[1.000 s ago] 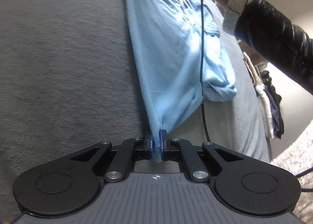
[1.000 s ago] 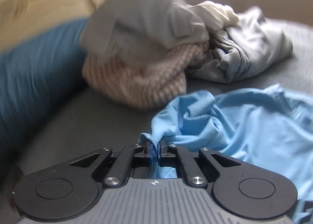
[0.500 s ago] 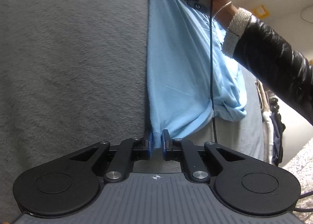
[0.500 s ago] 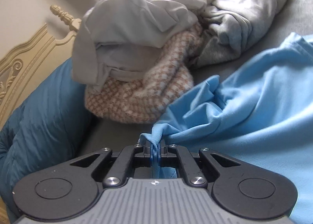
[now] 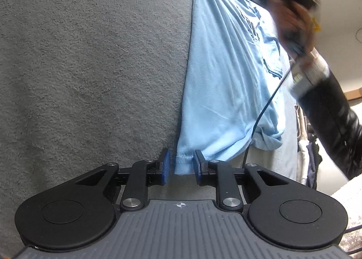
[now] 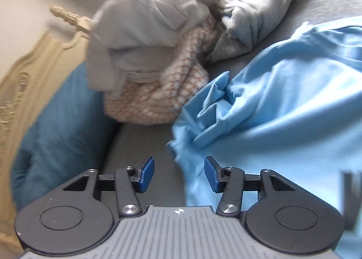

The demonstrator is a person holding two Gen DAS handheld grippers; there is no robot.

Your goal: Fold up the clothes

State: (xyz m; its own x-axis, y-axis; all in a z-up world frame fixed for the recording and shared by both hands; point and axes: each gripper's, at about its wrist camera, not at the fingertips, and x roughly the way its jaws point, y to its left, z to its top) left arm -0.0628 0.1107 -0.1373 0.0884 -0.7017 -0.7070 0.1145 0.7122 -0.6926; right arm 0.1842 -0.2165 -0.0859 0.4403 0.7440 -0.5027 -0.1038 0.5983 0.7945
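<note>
While both grippers' jaws are opening off the blue shirt (image 5: 226, 82), left gripper (image 5: 180, 169) and right gripper (image 6: 179, 174) should let its edges settle flat before withdrawing.

Grey blanket (image 5: 90, 66) underneath | blue pillow (image 6: 61, 136) against carved cream headboard (image 6: 34, 78) | white shag rug (image 5: 348, 193) at lower right

- We see dark print on the light blue shirt (image 5: 226, 73) – creased and at a slant, so we cannot read it.
- We find no other writing.
</note>
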